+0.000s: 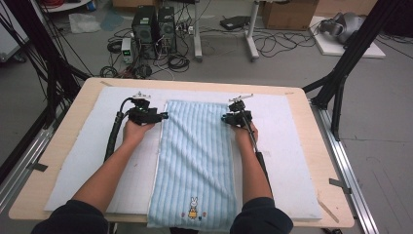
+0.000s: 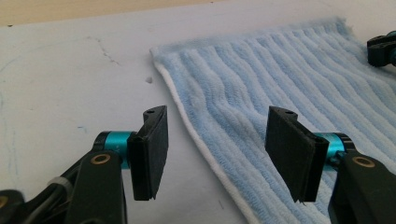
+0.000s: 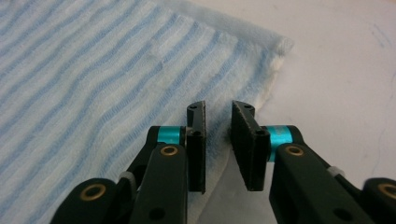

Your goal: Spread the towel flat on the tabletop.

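Nearest you, the blue striped towel (image 1: pixel 195 161) lies flat along the white mat (image 1: pixel 302 161), your left gripper (image 2: pixel 215 154) spread wide astride its left edge, your right gripper (image 3: pixel 218 140) narrowed on the right edge, grip uncertain.

Even, soft overhead light, no glare. Beneath the left gripper (image 2: pixel 212 154) faint shadows fall; the black pads (image 3: pixel 196 144) nearest the lens blur slightly.
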